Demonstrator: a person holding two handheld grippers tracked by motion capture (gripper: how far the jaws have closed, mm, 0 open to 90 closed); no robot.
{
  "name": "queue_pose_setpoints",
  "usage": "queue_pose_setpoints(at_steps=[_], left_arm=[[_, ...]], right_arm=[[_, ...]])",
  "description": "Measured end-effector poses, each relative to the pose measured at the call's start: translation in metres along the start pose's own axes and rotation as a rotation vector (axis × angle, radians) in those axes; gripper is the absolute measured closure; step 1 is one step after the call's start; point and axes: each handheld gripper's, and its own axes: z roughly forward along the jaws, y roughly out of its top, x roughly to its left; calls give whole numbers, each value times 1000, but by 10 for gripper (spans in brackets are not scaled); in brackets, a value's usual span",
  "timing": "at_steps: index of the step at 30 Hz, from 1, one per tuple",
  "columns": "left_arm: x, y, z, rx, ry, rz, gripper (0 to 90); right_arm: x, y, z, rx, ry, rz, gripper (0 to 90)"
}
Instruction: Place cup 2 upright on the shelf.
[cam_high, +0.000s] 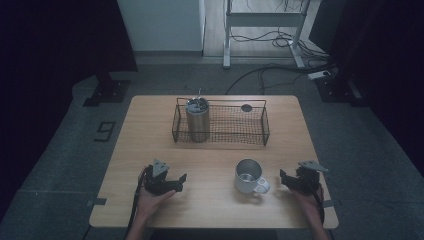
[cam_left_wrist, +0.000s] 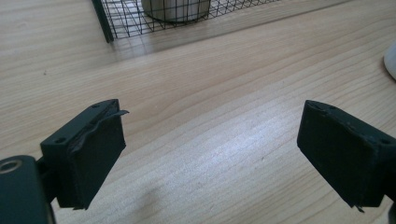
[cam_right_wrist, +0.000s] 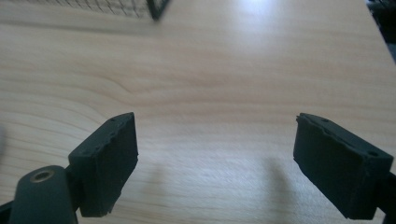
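Metal mug: upright on table, near front edge, handle toward right gripper. Shiny, open top, looks empty. Right gripper just beside it, jaws spread wide, holding nothing. Left gripper well apart, jaws likewise spread and empty. Behind: wire basket holding steel tumbler. Path between clear.

Dim room, grey speckled carpet floor, white metal desk frame at the back, tangled black cables, dark curtains at both sides.
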Motion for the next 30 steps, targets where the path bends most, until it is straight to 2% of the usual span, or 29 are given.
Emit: queue_pose_setpoints(at_steps=[2, 3, 5, 6, 13, 18, 20, 24, 30], left_arm=[[0, -1, 0, -3, 3, -7, 74], [0, -1, 0, -5, 5, -11, 74], [0, -1, 0, -11, 13, -18, 75], [0, -1, 0, -10, 14, -18, 75], [-1, -1, 0, -10, 20, -14, 75], [1, -1, -2, -12, 22, -19, 77], [2, -1, -3, -14, 25, -24, 76], [4, -2, -5, -19, 27, -37, 77], [5, -3, -5, -15, 27, -42, 79]], right_arm=[[5, 5, -9, -27, 37, 6, 138], [5, 5, -9, -27, 37, 6, 138], [10, 9, -18, -53, 108, 28, 138], [13, 11, -21, -64, 119, 29, 139], [25, 17, -39, -121, 179, 19, 141], [41, 23, -55, -165, 237, -16, 147], [42, 23, -56, -170, 242, -24, 148], [54, 25, -65, -189, 284, -49, 148], [62, 27, -71, -201, 312, -74, 148]])
